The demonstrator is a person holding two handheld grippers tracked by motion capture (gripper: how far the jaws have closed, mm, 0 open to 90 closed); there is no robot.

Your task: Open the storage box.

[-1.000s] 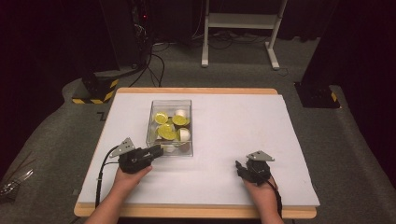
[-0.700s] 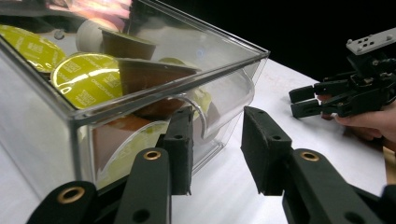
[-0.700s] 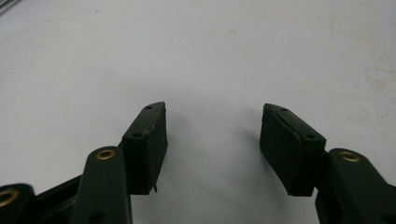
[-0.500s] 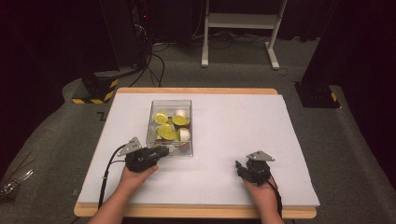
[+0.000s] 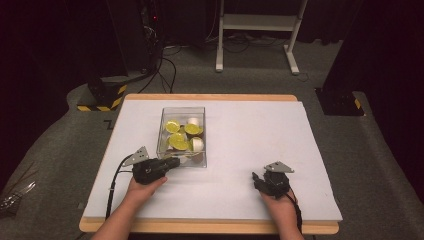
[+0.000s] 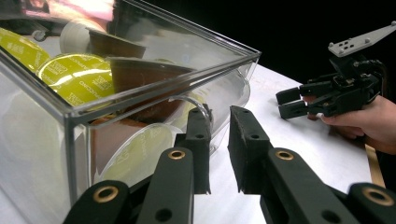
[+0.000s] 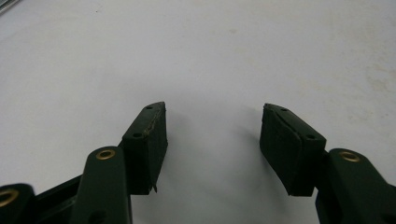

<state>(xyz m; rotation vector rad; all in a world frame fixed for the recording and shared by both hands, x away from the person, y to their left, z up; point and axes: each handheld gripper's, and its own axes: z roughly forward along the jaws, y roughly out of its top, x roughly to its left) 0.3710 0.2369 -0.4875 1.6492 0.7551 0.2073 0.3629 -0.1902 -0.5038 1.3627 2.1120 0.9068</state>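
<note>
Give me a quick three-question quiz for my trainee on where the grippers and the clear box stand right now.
1. True or false: the right gripper is clamped on a capsule.
2. Which is closest to the clear box? A: the left gripper. B: the right gripper. C: both equally.
3. What is between the left gripper's jaws?

Key
1. False: its jaws stand open over the bare white table.
2. A: it sits at the box's near corner, and the right gripper is well apart.
3. Nothing. The jaws have just been closing and a narrow gap remains beside the box wall.
</note>
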